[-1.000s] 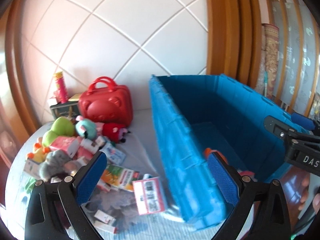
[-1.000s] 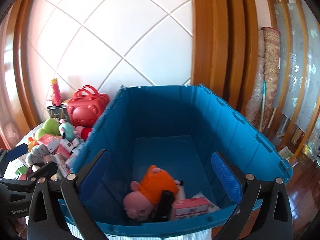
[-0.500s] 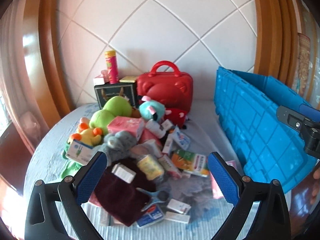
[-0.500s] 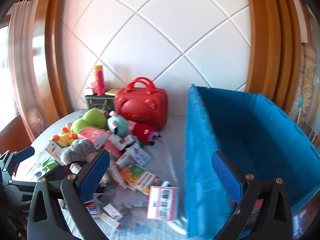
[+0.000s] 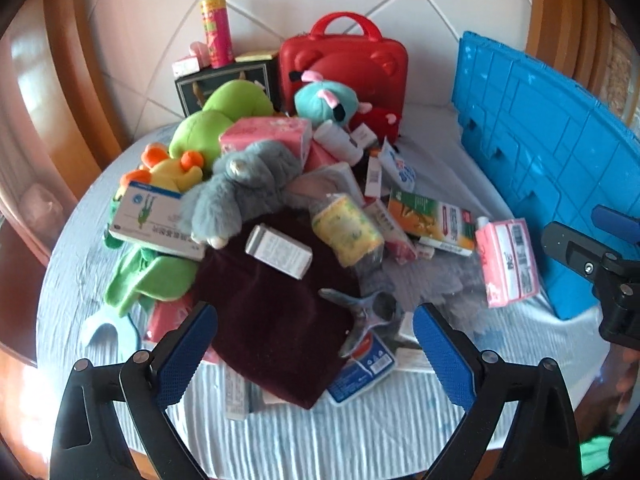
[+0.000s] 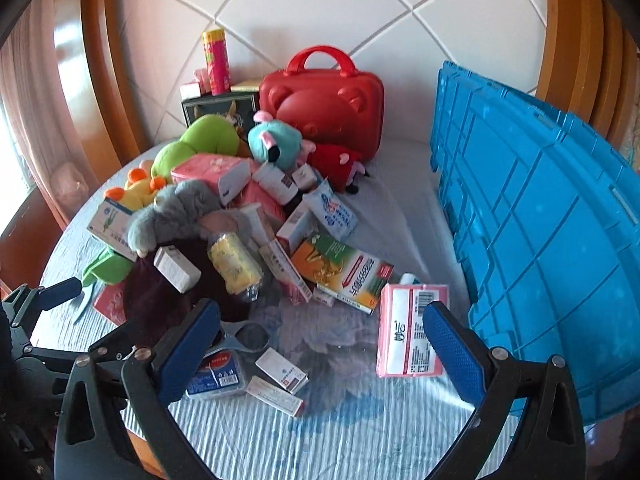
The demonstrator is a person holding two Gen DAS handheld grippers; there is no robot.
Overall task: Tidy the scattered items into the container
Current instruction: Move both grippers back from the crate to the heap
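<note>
A heap of toys and boxes covers the round table. In the left wrist view my left gripper (image 5: 314,346) hangs open above a dark maroon cloth (image 5: 276,308), with a grey plush (image 5: 244,188) and a yellow wrapped roll (image 5: 346,230) beyond. The blue crate (image 5: 548,160) stands at the right, only its outer wall showing. In the right wrist view my right gripper (image 6: 322,350) is open over small boxes (image 6: 282,370), beside a pink tissue pack (image 6: 410,330) leaning by the blue crate (image 6: 540,232). Neither gripper holds anything.
A red bear-shaped case (image 6: 324,104), a dark box topped with a pink-yellow tube (image 6: 216,62), a green plush (image 6: 200,144) and a teal plush (image 6: 274,142) sit at the back by the tiled wall. An orange-green carton (image 6: 342,272) lies mid-table. The table edge runs close below both grippers.
Both grippers swung left, away from the crate's inside and toward the heap, then dropped lower and closer to it. The crate's contents have passed out of sight. Both stayed open.
</note>
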